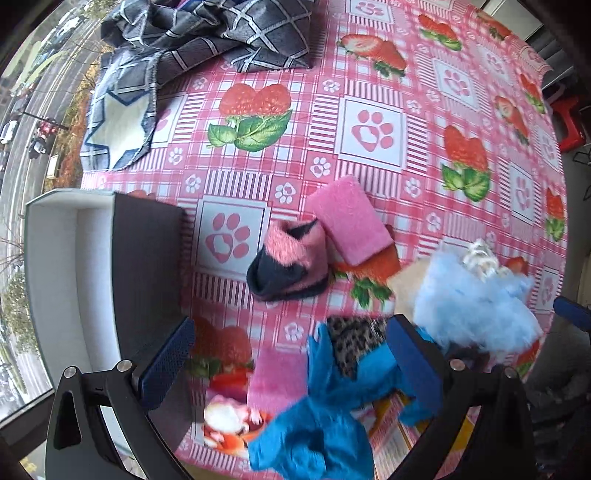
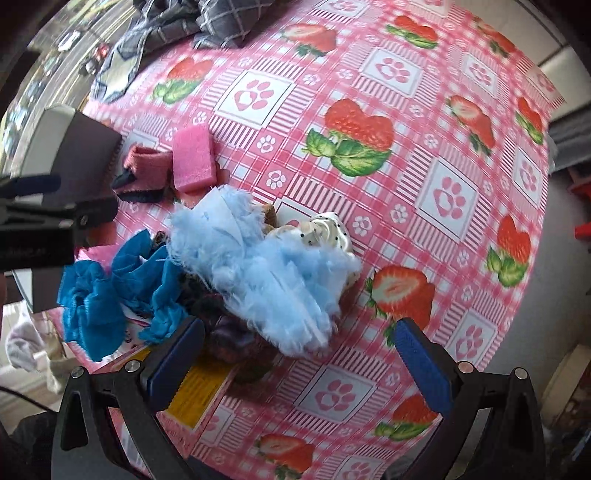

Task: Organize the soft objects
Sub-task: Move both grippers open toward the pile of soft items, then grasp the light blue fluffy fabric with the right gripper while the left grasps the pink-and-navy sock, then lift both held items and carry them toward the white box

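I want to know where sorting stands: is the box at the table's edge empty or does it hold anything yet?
Empty as far as shown: the box shows only bare white inner walls and floor in the left wrist view. Its nearer part is hidden behind its dark side.

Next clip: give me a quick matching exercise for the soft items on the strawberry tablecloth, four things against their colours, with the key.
Things:
1. sponge block
2. fluffy feathery item
3. mesh scrunchie
4. patterned cloth at the far edge of the table

Colours:
A. light blue
B. dark grey with a pale grid
C. pink
D. bright teal blue

Pairs: 1-C, 2-A, 3-D, 4-B.
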Tool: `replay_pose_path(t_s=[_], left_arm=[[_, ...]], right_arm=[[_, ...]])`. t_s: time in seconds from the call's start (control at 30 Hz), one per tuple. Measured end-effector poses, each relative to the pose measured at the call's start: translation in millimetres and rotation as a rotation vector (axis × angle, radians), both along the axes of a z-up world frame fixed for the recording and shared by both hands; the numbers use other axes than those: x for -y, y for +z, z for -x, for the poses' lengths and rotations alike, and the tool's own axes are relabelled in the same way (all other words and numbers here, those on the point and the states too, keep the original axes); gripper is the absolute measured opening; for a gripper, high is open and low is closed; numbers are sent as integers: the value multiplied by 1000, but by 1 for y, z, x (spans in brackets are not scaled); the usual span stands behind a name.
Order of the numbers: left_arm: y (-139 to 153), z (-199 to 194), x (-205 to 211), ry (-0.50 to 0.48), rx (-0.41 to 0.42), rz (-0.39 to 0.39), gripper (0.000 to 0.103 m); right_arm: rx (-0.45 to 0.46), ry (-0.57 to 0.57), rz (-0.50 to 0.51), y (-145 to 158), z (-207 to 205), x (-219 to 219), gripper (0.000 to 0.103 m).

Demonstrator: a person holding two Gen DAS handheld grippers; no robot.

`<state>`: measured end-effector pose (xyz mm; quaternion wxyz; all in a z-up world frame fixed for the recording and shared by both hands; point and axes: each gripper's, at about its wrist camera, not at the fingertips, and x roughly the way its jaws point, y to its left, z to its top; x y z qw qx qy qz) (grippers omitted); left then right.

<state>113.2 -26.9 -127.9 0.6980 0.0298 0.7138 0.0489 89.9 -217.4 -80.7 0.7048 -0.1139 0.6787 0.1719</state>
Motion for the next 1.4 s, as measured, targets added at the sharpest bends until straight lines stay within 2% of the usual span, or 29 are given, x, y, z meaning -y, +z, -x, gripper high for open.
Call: replay_pose_path(t_s=[0.2, 0.33, 0.47, 0.53, 0.6, 0.67, 0.77, 0.8, 0.87, 0.93, 1.07, 1.13, 1.23, 1.4], left_arm=[[-24, -15, -7, -14, -22, -19, 103], [-40, -21, -12, -3, -51, -5, 103], [-56, -22, -12, -16, -66, -24, 92], [-62, -23, -13, -13, -65, -29, 87], [-67, -30, -14, -2, -57, -37, 78], [-73, -30, -17, 15, -59, 0, 70], [-75, -35, -17, 20, -54, 13, 55], [-76, -34, -18, 18, -43, 10, 52], [-75, -33, -19, 6, -29, -1, 36], [-70, -30, -16, 7, -20, -10, 29], [-51, -24, -22, 19, 36, -17, 27], [-36, -18, -25, 22, 55, -9, 27], [-18, -14, -25, 13, 87, -14, 27], [7, -13, -8, -18, 119, 0, 27]], right_arm=[[26, 93, 30, -10, -6, -22, 103], [57, 175, 73, -20, -8, -40, 103], [61, 219, 97, -30, -7, -50, 103], [57, 234, 99, -35, -6, -54, 92], [26, 233, 106, -43, -5, -56, 73], [-4, 211, 103, -50, -5, -55, 63], [-31, 163, 76, -56, -4, -48, 42], [-32, 152, 68, -55, -5, -44, 41], [-32, 107, 28, -50, -8, -34, 37], [-44, 51, -26, -43, -13, -21, 37], [-64, -94, -172, -24, -22, 12, 36], [-63, -142, -212, -15, -23, 25, 36], [-51, -199, -252, 0, -34, 40, 36], [-30, -249, -262, 18, -28, 45, 36]])
